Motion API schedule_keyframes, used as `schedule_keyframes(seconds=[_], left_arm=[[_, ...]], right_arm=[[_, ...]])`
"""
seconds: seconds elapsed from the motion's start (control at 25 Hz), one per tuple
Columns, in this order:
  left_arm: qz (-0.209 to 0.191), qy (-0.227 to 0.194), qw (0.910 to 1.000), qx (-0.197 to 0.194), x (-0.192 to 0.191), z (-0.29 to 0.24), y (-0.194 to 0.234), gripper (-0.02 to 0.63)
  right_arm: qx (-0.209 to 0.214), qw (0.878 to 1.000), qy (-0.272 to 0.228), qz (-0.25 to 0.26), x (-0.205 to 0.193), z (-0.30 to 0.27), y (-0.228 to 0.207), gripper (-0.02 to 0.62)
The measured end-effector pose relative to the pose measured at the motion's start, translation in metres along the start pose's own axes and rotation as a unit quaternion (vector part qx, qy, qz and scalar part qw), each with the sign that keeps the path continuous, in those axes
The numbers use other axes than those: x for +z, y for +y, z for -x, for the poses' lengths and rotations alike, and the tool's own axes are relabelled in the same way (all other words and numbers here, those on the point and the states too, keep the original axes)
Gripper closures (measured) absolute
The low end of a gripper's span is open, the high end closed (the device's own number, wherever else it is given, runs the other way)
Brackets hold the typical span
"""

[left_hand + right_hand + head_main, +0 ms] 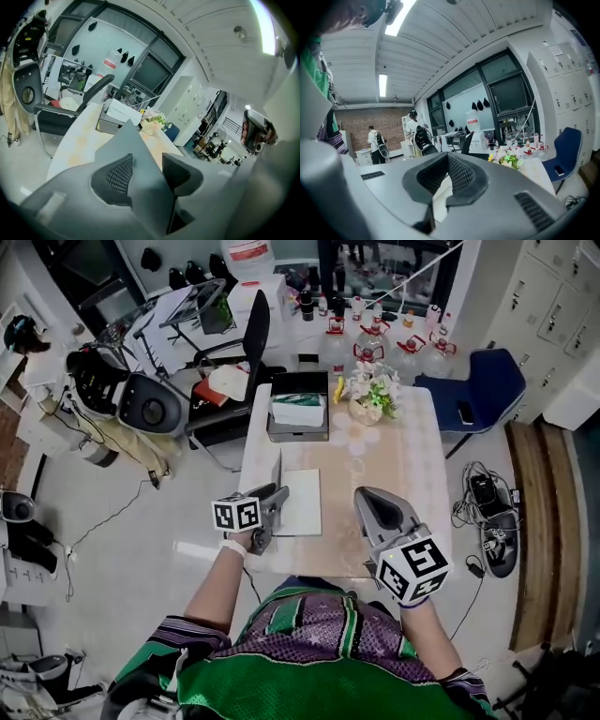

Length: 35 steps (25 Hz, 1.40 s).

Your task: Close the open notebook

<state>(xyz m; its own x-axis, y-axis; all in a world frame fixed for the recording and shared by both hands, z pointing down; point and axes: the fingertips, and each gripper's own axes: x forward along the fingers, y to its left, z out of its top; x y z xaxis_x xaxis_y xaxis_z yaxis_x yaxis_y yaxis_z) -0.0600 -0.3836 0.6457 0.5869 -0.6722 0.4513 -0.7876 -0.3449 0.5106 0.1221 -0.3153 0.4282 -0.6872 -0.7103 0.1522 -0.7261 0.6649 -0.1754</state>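
An open notebook [302,502] with white pages lies on the pale table [394,465], near its front left corner. Its grey cover [279,472] stands about upright along the left side. My left gripper [276,495] is shut on that cover; in the left gripper view the grey cover [140,154] rises between the two black pads, with the left gripper [146,171] clamped on it. My right gripper [369,500] hovers over the table just right of the notebook, shut and holding nothing. In the right gripper view the right gripper [440,185] points toward the table's far end.
A black box [298,409] holding a white and green pack and a vase of flowers [371,395] stand at the table's far end. A black chair [246,343] is behind the table, a blue chair [483,381] at the right. Cables [492,512] lie on the floor.
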Motion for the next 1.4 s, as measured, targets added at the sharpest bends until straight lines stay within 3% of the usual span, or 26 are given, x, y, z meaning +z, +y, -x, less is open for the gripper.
schedule_keyframes(seconds=[0.52, 0.8, 1.08, 1.4], left_arm=[[-0.023, -0.023, 0.9978, -0.057, 0.039, -0.017, -0.044, 0.402], [-0.067, -0.026, 0.9957, -0.058, 0.059, -0.006, -0.057, 0.403], [-0.083, -0.061, 0.9905, -0.091, 0.094, 0.023, -0.086, 0.403], [-0.138, -0.120, 0.9775, -0.105, 0.140, 0.069, -0.124, 0.405]], right_arm=[[-0.031, 0.999, -0.008, 0.001, 0.007, 0.006, -0.012, 0.594], [-0.043, 0.999, -0.021, 0.008, 0.022, 0.004, -0.016, 0.594], [-0.078, 0.997, -0.018, 0.016, 0.024, 0.006, -0.039, 0.594], [-0.131, 0.991, -0.014, 0.012, 0.025, 0.028, -0.073, 0.594]])
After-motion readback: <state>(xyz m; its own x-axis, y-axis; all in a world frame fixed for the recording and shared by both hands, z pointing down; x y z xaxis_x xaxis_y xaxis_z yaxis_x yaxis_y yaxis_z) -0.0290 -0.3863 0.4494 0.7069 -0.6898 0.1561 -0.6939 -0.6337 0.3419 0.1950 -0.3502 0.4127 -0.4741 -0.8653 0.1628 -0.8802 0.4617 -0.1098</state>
